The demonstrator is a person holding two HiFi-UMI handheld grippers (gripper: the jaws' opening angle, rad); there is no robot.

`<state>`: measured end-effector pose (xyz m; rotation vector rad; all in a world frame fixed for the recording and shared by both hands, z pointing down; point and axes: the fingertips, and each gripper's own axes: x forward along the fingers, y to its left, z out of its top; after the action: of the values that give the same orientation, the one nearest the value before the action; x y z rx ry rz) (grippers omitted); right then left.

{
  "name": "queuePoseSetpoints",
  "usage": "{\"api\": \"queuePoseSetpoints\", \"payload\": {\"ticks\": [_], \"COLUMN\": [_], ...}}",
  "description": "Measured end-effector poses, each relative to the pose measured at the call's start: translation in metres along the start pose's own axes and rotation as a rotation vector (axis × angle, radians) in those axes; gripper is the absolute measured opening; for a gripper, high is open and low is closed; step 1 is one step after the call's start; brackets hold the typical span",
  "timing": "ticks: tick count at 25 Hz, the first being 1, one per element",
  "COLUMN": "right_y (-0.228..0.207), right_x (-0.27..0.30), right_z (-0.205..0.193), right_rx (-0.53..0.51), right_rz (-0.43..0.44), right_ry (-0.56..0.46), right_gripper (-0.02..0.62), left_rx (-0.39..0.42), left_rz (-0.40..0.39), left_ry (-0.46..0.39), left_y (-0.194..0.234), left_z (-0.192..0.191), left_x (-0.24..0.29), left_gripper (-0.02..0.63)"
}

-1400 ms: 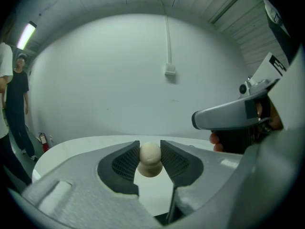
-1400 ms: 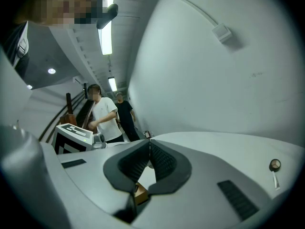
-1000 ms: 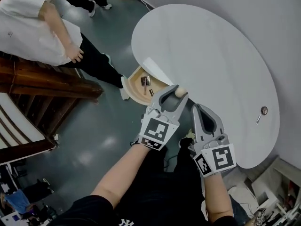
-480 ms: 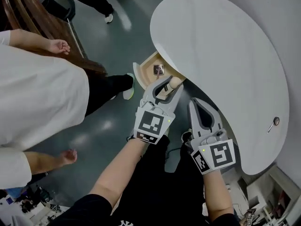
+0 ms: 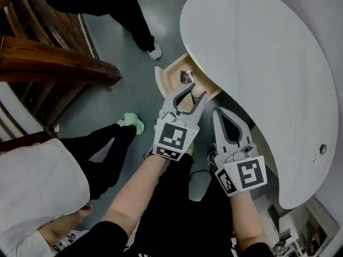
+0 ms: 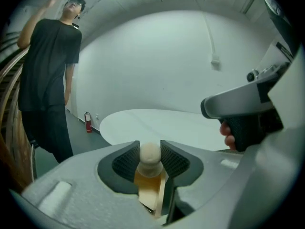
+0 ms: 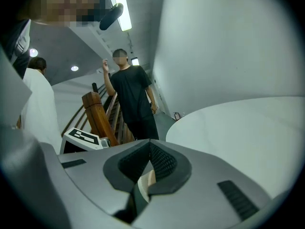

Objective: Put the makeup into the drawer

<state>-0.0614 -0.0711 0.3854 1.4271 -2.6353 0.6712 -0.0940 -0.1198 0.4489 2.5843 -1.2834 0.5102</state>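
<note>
We brought the little amber bottle with a round cream cap point(image 6: 148, 173), squeezed in our left gripper point(image 5: 196, 91), down to the open wooden drawer point(image 5: 166, 75). It could go in soon. Our right gripper point(image 5: 220, 112) was pinched shut, empty.

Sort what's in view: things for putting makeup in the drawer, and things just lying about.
For the job: makeup bottle, clamped in the left tongs; open drawer; small square item inside it.
Lying about: small stick-like item on the white table; wooden railing; bystander in black.
</note>
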Motion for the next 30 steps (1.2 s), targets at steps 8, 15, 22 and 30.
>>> {"api": "queuePoseSetpoints", "payload": {"ticks": [8,15,22,30], "right_y": [-0.013,-0.026,-0.034,-0.041], "right_x": [0.020,0.029,0.035,0.036], "right_z": [-0.050,-0.072,-0.081,-0.084], "right_rx": [0.019,0.024,0.026,0.020], "right_rz": [0.012,0.020,0.023,0.032], "right_ry": [0.018,0.021,0.027,0.037], "right_gripper": [0.015,0.015,0.015,0.015], "left_rx": [0.014,0.026,0.053,0.052], "left_rz": [0.008,0.001,-0.025,-0.035], "left_ry": [0.051,0.103,0.152,0.161], "left_y": [0.012,0.015,0.014,0.011], "left_z": [-0.056,-0.084,-0.098,-0.101], "left_x": [0.030,0.049,0.066,0.073], "left_gripper": [0.141,0.141,0.143,0.177]}}
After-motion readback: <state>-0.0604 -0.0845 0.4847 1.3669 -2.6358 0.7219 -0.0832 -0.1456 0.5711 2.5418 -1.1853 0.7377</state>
